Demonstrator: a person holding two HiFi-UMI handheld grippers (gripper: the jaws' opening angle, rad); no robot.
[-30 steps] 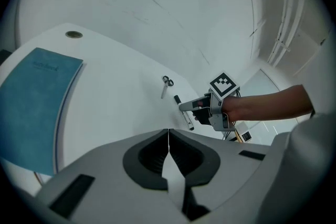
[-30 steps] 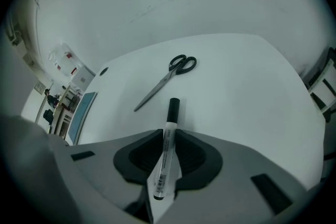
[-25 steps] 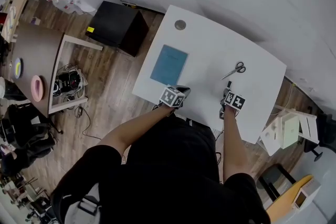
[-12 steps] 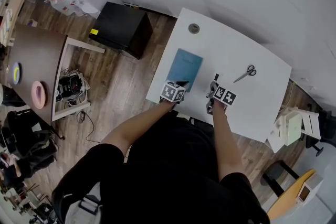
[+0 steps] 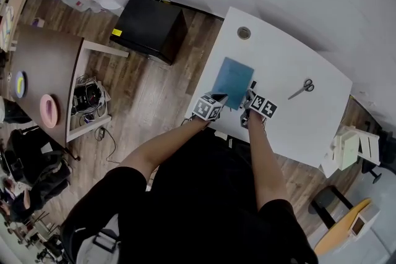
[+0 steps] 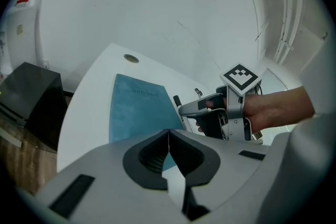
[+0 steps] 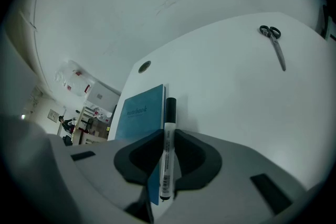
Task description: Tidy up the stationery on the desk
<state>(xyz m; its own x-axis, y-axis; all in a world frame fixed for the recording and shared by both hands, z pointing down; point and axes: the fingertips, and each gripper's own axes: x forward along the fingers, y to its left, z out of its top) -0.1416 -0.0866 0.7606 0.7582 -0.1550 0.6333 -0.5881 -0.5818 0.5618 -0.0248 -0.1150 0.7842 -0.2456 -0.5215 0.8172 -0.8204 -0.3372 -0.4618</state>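
A blue notebook (image 5: 233, 81) lies on the white desk (image 5: 291, 127), towards its left end. My right gripper (image 5: 250, 96) is shut on a white marker (image 7: 166, 157) with a black cap, which lies along the notebook's right edge (image 7: 137, 113). The left gripper (image 5: 217, 98) hovers at the notebook's near edge, its jaws shut with nothing between them (image 6: 168, 136); the notebook (image 6: 137, 110) and the right gripper (image 6: 212, 113) show in front of it. Scissors (image 5: 302, 89) lie alone at the far right of the desk, also in the right gripper view (image 7: 274, 42).
A round cable hole (image 5: 244, 33) sits near the desk's far left corner. A black cabinet (image 5: 151, 28) stands on the wood floor to the left, a brown table (image 5: 43, 65) further left. A white shelf unit (image 5: 349, 148) stands off the desk's right end.
My right gripper has carried the marker leftward, from near the scissors to the notebook's right edge. The left gripper has stayed at the notebook's near edge.
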